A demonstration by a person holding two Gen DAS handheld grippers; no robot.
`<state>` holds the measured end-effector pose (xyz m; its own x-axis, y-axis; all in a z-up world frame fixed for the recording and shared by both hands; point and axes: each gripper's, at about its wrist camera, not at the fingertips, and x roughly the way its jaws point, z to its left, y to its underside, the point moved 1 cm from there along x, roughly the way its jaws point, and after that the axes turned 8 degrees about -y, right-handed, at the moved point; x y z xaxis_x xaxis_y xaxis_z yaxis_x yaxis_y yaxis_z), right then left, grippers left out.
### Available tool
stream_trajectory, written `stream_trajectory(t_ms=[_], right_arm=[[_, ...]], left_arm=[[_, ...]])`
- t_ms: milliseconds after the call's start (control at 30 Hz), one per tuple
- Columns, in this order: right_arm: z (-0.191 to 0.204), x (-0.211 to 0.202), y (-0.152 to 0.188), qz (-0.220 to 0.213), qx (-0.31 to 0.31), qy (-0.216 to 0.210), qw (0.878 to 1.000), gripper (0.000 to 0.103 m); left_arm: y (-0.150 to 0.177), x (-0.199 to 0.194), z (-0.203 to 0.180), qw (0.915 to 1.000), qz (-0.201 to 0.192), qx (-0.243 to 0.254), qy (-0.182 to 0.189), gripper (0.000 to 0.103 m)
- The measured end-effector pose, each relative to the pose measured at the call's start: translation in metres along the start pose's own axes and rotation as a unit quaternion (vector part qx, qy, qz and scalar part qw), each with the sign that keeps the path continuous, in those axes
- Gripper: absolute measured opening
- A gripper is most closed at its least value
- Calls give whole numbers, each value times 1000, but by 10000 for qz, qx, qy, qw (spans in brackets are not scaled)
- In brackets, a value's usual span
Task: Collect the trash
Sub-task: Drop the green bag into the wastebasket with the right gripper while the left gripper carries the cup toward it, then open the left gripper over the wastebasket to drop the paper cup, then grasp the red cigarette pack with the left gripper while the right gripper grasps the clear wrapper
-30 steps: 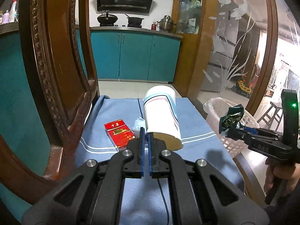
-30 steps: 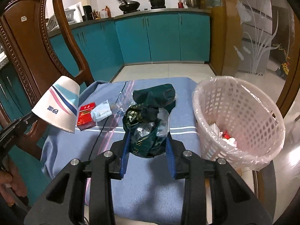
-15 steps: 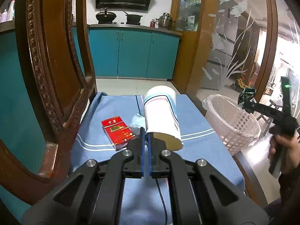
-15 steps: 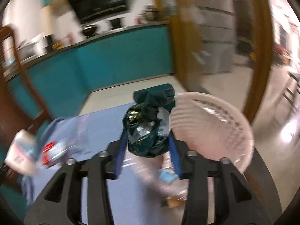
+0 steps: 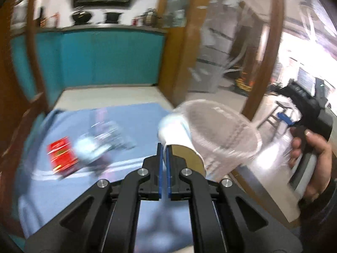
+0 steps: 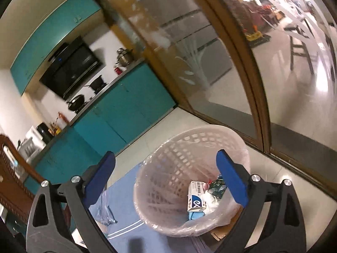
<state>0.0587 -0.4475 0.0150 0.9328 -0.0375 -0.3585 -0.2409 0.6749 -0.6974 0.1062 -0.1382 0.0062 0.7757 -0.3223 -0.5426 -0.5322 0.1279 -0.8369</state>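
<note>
My left gripper is shut on the rim of a white paper cup with blue and red stripes, held tilted right beside the pink lined trash basket. My right gripper is open and empty, tilted over the basket. The dark green wrapper lies inside the basket with a white and blue box. The right gripper also shows in the left wrist view, held by a hand. A red cigarette pack and a clear plastic bag lie on the blue cloth.
A wooden chair back stands at the left. Teal kitchen cabinets are behind the table. A frosted glass door with a wooden frame is to the right. Part of the plastic bag lies left of the basket.
My right gripper has opened over the basket and the green wrapper has dropped in. My left gripper has swung right with the cup, up to the basket. The left view is blurred by motion.
</note>
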Motion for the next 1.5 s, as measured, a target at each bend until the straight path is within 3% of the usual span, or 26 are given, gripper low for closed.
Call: stream_trajectory(t_ms=[133, 200, 233, 267, 300, 333, 533, 600, 667, 733, 833, 900, 967, 1167, 1400, 1433, 1467, 1500], right_arm=[[-12, 0, 0, 18, 162, 33, 9999, 94], [-13, -4, -3, -35, 191, 3, 9998, 94], [-13, -8, -5, -77, 183, 1, 9998, 94], [-13, -8, -5, -87, 155, 4, 9998, 94], [-14, -9, -7, -77, 144, 3, 9999, 94], [-14, -8, -7, -49, 135, -11, 9999, 94], [2, 0, 2, 235, -64, -240, 9994, 94], [14, 4, 8, 385, -234, -325, 9985, 94], [28, 9, 18, 527, -412, -398, 9970, 94], [46, 15, 31, 734, -575, -532, 9942, 94], [68, 21, 48, 945, -758, -684, 9903, 94], [83, 26, 60, 1059, -922, -743, 9873, 94], [94, 32, 73, 1197, -1042, -794, 9841, 94], [116, 48, 103, 1553, -1379, -860, 9744, 94], [123, 57, 117, 1775, -1478, -928, 9685, 94], [125, 60, 119, 1814, -1472, -945, 9677, 94], [126, 63, 122, 1882, -1450, -961, 9666, 94], [128, 67, 125, 1965, -1420, -983, 9652, 94]], left_arm=[[-44, 29, -63, 9985, -195, -187, 470, 4], [-62, 45, -86, 9981, -291, -195, 504, 4], [-66, 52, -94, 9981, -355, -177, 477, 10], [-69, 60, -100, 9982, -376, -154, 440, 51], [-69, 71, -106, 9993, -236, -89, 276, 80], [-66, 83, -109, 10000, -36, -32, -24, 100], [-25, 59, -59, 9994, 47, 84, -337, 100], [-9, 41, -31, 9980, 29, 143, -619, 100], [13, 22, 10, 9933, 93, 193, -1131, 100], [28, 13, 48, 9849, 251, 72, -1709, 100], [49, 14, 107, 9580, 623, -668, -2720, 100], [56, 22, 128, 9467, 789, -1134, -2911, 100], [62, 39, 138, 9361, 906, -1242, -3164, 100], [61, 76, 144, 9319, 1073, -1290, -3217, 100], [47, 118, 165, 9201, 1433, -1634, -3259, 99], [47, 122, 167, 9213, 1469, -1632, -3210, 92], [46, 129, 169, 9238, 1541, -1599, -3118, 71], [47, 133, 171, 9268, 1642, -1581, -2985, 61]])
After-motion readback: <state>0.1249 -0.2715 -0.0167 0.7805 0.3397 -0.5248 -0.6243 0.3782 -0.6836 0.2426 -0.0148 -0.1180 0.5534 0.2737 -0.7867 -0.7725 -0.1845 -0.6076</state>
